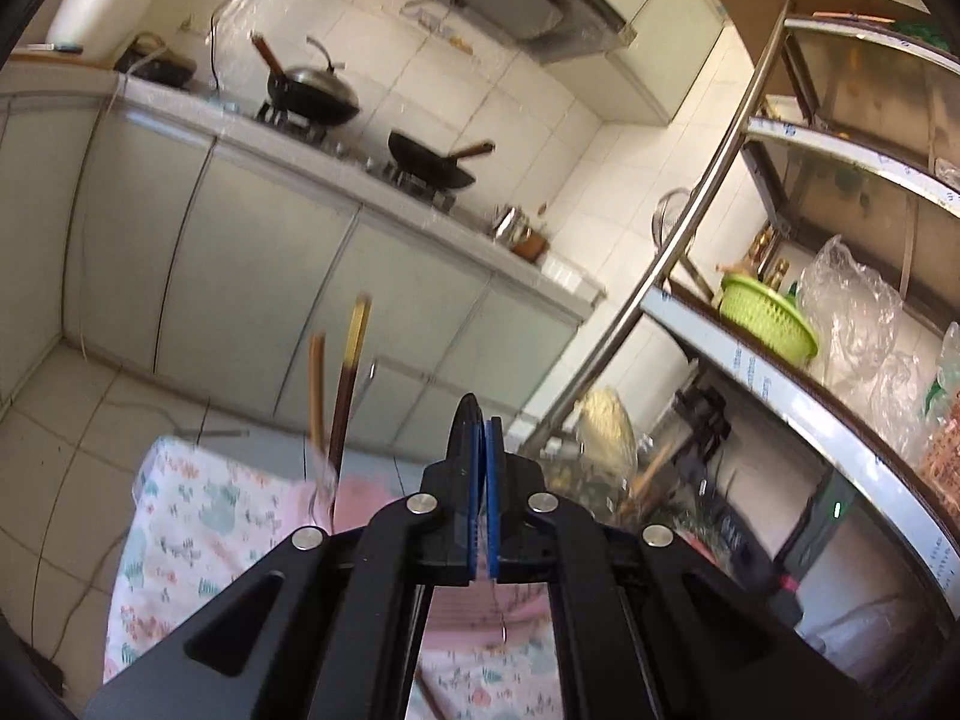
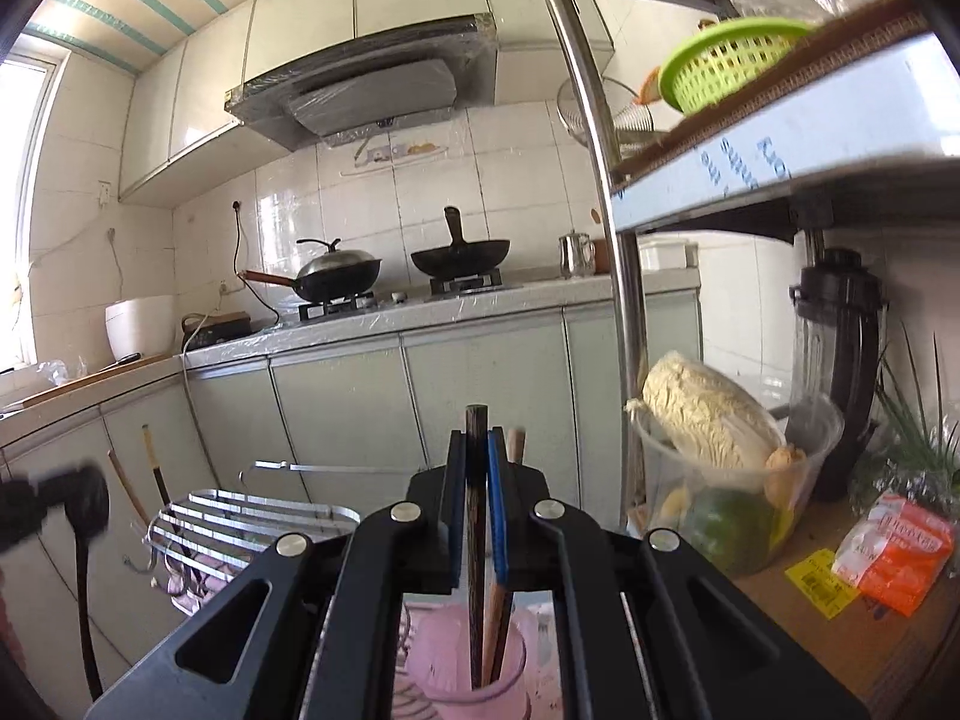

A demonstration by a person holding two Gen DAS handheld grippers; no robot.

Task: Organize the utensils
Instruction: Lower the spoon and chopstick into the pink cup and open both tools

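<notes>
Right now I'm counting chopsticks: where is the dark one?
In the right wrist view, the dark chopstick stands upright, centre frame, clamped in the right hand-held gripper, its lower end in the pink cup beside others.

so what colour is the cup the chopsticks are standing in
Pink: the cup shows best in the right wrist view, below the right tool, which grips a dark chopstick.

- Dark chopstick (image 2: 475,540): wood, matt grain.
- Pink cup (image 2: 462,684): smooth plastic.
- Drying rack (image 2: 240,516): shiny metal bars.
- Green basket (image 2: 720,69): perforated plastic.
- Wall tiles (image 2: 360,192): glossy white.
- Tablecloth (image 1: 198,516): printed cloth.
</notes>
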